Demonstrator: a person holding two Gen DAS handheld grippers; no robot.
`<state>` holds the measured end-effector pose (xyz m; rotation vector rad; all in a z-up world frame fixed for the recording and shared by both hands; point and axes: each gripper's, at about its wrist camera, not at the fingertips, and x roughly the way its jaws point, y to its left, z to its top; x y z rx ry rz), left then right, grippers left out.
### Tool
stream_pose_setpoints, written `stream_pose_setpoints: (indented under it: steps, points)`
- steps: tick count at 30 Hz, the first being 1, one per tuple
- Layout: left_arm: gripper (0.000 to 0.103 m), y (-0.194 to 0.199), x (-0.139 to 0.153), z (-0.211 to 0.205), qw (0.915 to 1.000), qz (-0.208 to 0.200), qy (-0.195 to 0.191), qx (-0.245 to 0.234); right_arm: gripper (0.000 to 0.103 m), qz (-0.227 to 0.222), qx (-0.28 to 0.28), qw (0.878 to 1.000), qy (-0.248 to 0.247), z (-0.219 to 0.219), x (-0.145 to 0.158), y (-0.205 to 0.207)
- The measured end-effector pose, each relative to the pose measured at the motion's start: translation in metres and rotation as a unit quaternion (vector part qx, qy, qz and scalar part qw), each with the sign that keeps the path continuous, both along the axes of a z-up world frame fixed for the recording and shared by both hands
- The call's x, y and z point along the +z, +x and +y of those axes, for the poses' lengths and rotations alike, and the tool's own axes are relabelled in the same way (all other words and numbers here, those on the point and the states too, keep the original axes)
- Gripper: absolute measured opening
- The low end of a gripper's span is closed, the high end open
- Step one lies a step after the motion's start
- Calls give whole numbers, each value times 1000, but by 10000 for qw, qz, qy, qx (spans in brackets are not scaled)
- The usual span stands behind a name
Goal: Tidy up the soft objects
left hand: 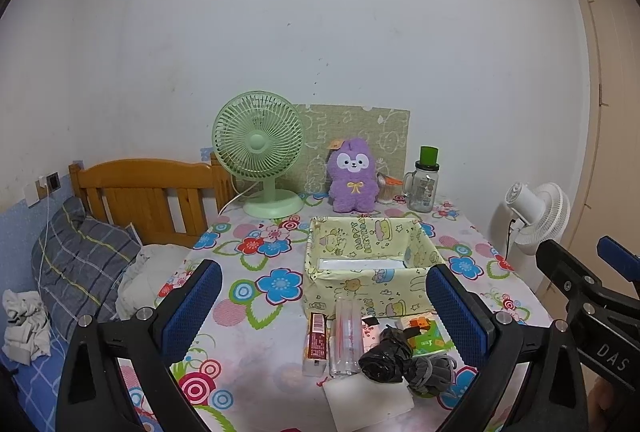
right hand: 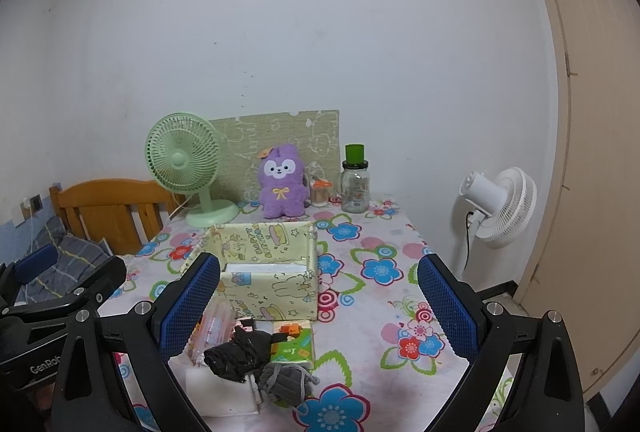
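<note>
Purple plush toy (left hand: 353, 177) upright at table's far edge, facing forward. Yellow patterned box (left hand: 370, 262) open-topped, mid-table. Crumpled black plastic bag (left hand: 385, 354) and grey drawstring pouch (left hand: 433, 372) near front edge, touching each other, before box.

Table (left hand: 472, 244) under a flower-print cloth. At the back edge, left to right: green desk fan (left hand: 260, 151), purple plush toy (left hand: 354, 175), small toothpick jar (left hand: 387, 189), glass mug jar with green cap (left hand: 424, 183). Mid-table: open yellow box (left hand: 372, 264), walls upright. In front of it, close together: red-and-white carton (left hand: 316, 342), clear tube (left hand: 346, 336), black crumpled bag (left hand: 386, 354), grey pouch (left hand: 432, 372), green packet (left hand: 430, 338), white sheet (left hand: 368, 404).
</note>
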<state>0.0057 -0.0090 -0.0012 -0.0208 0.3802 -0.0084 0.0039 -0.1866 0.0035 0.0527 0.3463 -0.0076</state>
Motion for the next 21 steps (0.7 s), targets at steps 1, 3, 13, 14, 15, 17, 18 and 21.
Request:
stream_pose_setpoints:
  steps: [1, 3, 13, 14, 15, 17, 18, 21]
  points:
    - [103, 0, 0, -1, 10000, 0, 8, -6, 100, 2, -1, 10000, 2, 0, 0, 0]
    - [103, 0, 0, -1, 10000, 6, 15, -5, 100, -3, -8, 10000, 7, -1, 0, 0]
    - [103, 2, -1, -2, 10000, 3, 15, -3, 100, -9, -15, 10000, 10, 0, 0, 0]
    - [103, 2, -2, -2, 10000, 8, 12, -2, 100, -7, -15, 10000, 9, 0, 0, 0]
    - [103, 1, -2, -2, 10000, -1, 13, -1, 100, -7, -15, 10000, 10, 0, 0, 0]
    - [103, 1, -2, -2, 10000, -5, 15, -4, 100, -12, -18, 10000, 8, 0, 0, 0]
    - [103, 1, -1, -2, 10000, -5, 13, 0, 100, -13, -18, 10000, 10, 0, 0, 0]
    - [103, 0, -1, -2, 10000, -6, 38, -5, 100, -15, -14, 10000, 9, 0, 0, 0]
